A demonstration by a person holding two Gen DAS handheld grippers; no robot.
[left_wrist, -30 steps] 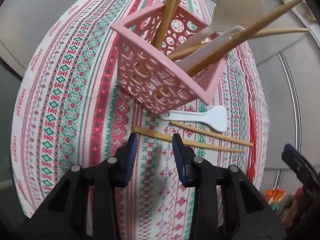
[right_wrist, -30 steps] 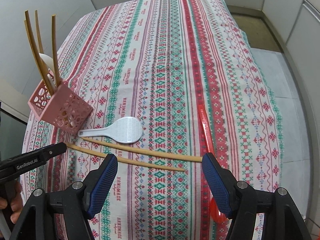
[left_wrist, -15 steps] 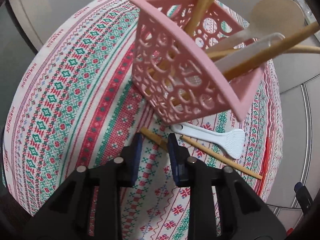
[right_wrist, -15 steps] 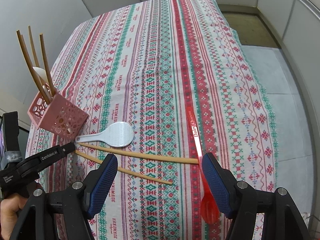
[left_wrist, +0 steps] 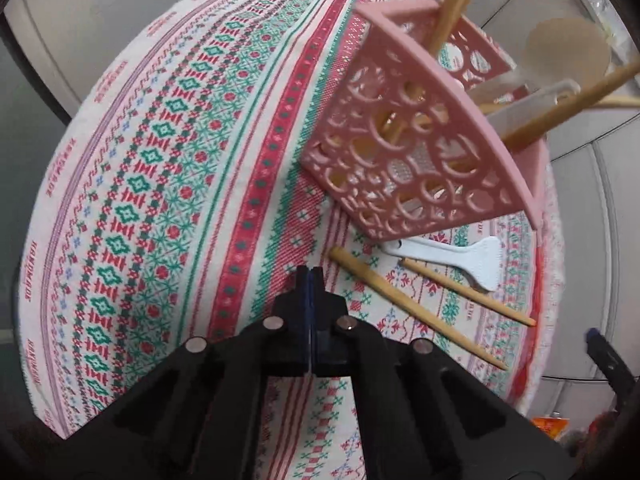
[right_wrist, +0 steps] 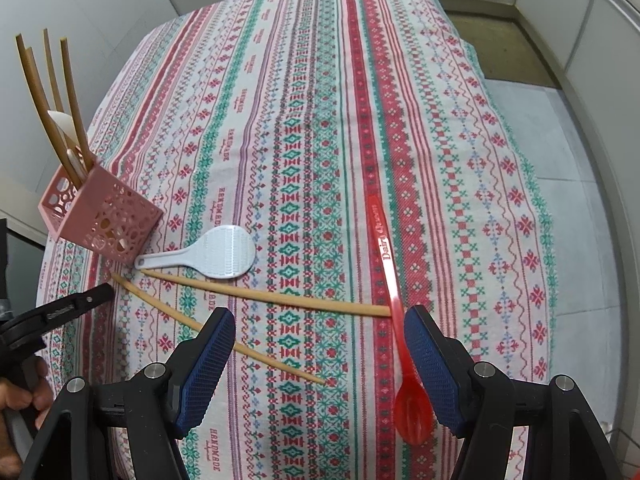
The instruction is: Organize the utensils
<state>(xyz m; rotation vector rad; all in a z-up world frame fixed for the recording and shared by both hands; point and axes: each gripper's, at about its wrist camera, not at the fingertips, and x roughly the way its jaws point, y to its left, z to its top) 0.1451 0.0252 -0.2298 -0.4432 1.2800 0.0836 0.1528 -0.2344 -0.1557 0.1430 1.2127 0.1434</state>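
from the left wrist view we see the left tool (left_wrist: 310,276) pointing steeply down at the table (left_wrist: 168,184), which is covered by a red, green and white patterned cloth. its jaws have just been closing and now sit pressed together with nothing between them. the thick end of the nearer chopstick (left_wrist: 416,306) lies just beside the tips, up and to their right, apart from them (we cannot make out any contact). a second chopstick (left_wrist: 466,292) lies beyond it, and a white rice paddle (left_wrist: 444,254) lies past that one, its handle end at the foot of the pink basket (left_wrist: 404,168). the basket has cut-out walls and holds several wooden chopsticks, a wooden spoon (left_wrist: 568,46) and a pale utensil, all leaning out over its rim.

from the right wrist view we see the right tool (right_wrist: 320,364) with its blue-padded jaws spread wide over the near part of the table, gripping nothing. the tip of the nearer chopstick (right_wrist: 224,332) reaches in between the jaws, lying flat on the cloth. a red long-handled spoon (right_wrist: 394,304) lies lengthwise along the cloth, its bowl just inside the right-hand jaw (touching or not, we cannot tell). the farther chopstick (right_wrist: 264,294) ends at the spoon's handle. the paddle (right_wrist: 218,254) and basket (right_wrist: 104,216) sit at the left, and the left tool (right_wrist: 92,298) shows at the left edge with a hand (right_wrist: 18,404) behind it.
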